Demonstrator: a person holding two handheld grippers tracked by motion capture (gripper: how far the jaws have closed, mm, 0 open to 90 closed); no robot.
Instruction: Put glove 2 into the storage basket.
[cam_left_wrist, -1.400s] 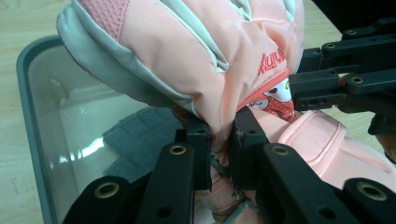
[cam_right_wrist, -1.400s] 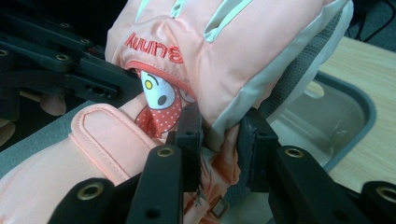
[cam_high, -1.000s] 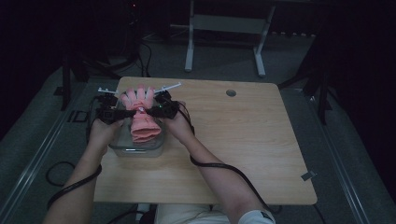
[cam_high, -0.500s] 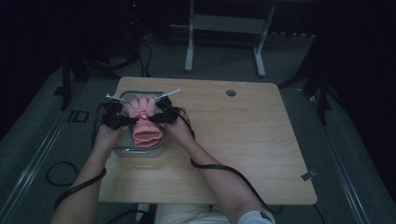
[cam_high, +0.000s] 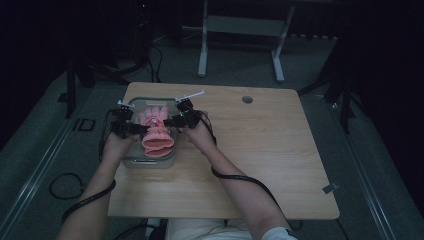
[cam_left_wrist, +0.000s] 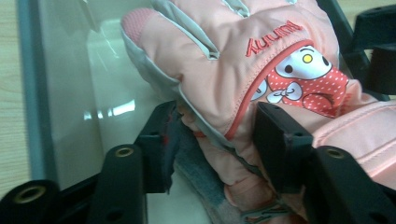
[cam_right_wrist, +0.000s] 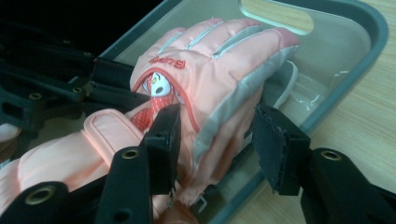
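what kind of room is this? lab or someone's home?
Most likely a lab or recording space, not a home. A lone wooden table with a cable hole stands on grey carpet in a darkened room, metal stand legs behind it, and cables trail over the floor.

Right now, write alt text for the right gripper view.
A pink glove with a cartoon patch lies in a grey tray on a wooden table. The right gripper straddles its edge, jaws just opened and apart.
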